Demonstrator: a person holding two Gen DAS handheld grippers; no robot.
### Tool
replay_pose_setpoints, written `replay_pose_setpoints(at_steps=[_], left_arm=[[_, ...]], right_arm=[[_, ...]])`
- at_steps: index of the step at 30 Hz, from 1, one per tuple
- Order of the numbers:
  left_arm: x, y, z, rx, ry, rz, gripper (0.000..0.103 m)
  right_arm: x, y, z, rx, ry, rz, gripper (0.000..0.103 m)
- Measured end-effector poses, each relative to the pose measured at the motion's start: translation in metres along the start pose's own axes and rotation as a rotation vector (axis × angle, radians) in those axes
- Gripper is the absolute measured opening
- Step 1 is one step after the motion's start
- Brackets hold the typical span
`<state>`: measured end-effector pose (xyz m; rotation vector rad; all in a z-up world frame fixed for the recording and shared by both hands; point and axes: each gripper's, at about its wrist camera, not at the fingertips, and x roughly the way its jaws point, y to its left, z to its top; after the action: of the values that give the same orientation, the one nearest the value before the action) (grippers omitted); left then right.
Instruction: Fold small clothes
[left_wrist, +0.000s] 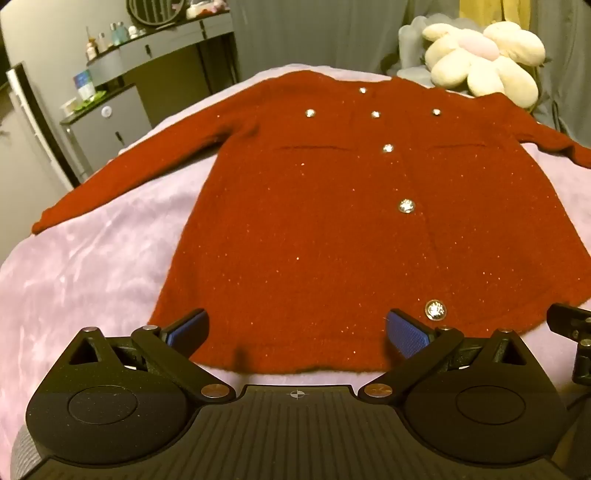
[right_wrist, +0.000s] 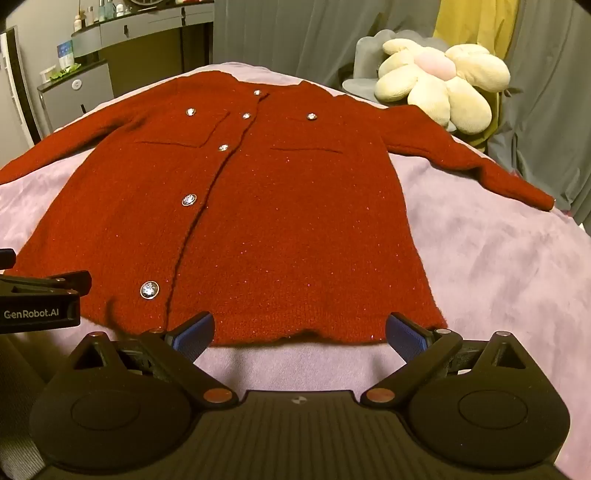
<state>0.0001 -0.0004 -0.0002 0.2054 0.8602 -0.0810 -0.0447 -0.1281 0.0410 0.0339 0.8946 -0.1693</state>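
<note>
A dark red cardigan (left_wrist: 314, 229) with silver buttons lies flat and face up on a lilac blanket, both sleeves spread out to the sides; it also shows in the right wrist view (right_wrist: 280, 221). My left gripper (left_wrist: 295, 332) is open and empty, its blue pads just above the near hem on the left half. My right gripper (right_wrist: 301, 332) is open and empty, hovering at the near hem on the right half. The left gripper's body shows at the left edge of the right wrist view (right_wrist: 40, 299).
The lilac blanket (left_wrist: 85, 280) covers the bed. A cream flower-shaped plush (right_wrist: 443, 81) sits beyond the far right corner. A dark dresser with bottles (left_wrist: 147, 55) and a small cabinet stand at the far left. Grey curtains hang behind.
</note>
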Motion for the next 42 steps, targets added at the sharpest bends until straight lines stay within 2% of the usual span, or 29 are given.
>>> replay_pose_setpoints(at_steps=[42], left_arm=[[0.0043, 0.0006, -0.0039, 0.004, 0.013, 0.0, 0.103]], right_arm=[[-0.0031, -0.0053, 0.0002, 0.028, -0.007, 0.018, 0.099]])
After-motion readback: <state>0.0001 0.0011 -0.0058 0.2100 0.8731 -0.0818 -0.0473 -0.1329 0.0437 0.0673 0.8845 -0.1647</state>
